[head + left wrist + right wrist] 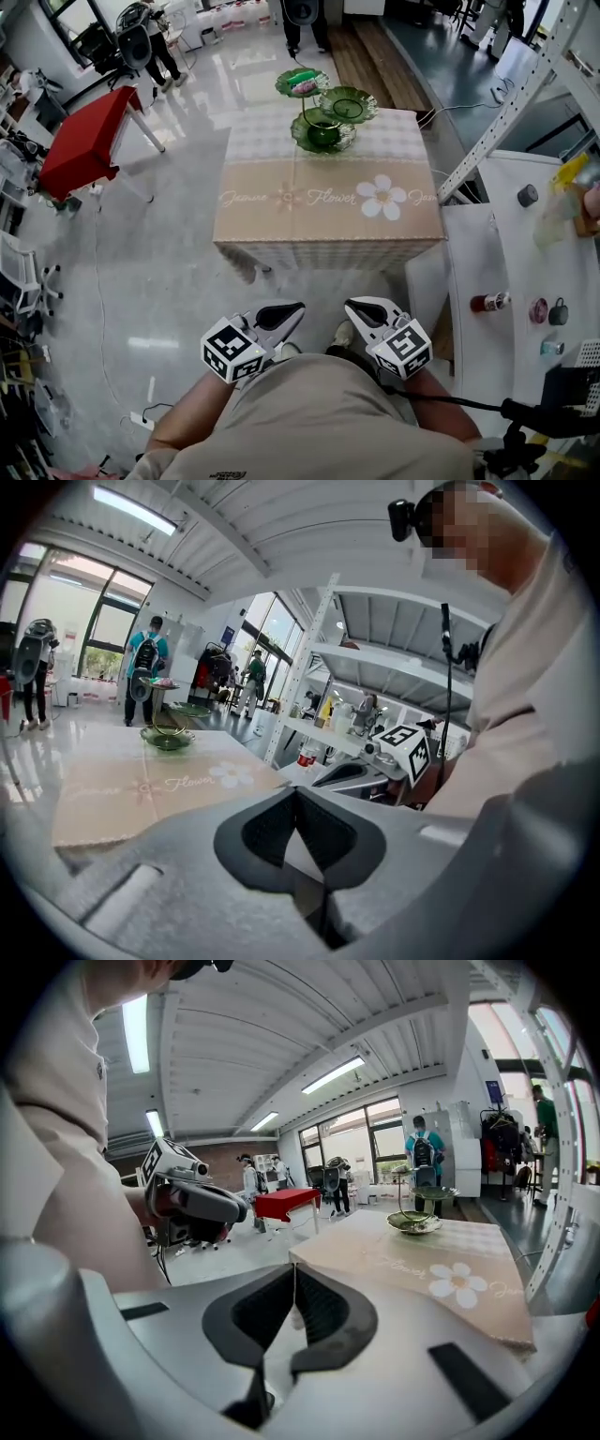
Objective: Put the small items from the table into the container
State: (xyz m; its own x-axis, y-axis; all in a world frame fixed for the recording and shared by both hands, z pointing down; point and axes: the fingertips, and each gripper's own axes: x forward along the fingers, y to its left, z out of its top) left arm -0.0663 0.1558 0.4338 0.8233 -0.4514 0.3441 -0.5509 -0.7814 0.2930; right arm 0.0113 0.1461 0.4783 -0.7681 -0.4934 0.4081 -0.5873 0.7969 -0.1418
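Both grippers are held close to my body, short of the cloth-covered table (pixel 328 220). My left gripper (pixel 298 307) is shut with nothing between its pads, as the left gripper view (pixel 296 791) also shows. My right gripper (pixel 349 306) is shut and empty too, its tips meeting in the right gripper view (pixel 294 1269). A green tiered dish stand (pixel 324 131) stands at the table's far edge, with something pink and green in its top dish (pixel 302 84). Small items lie on the white shelf (pixel 506 253) at the right: a red bottle (pixel 489 302), a grey round piece (pixel 528 195) and a pink disc (pixel 538 310).
A slanted white rack post (pixel 506 112) rises between the table and the shelf. A red table (pixel 84 141) stands at the far left. People stand at the back of the room (pixel 305 23). A cable and a power strip (pixel 141 420) lie on the glossy floor at the left.
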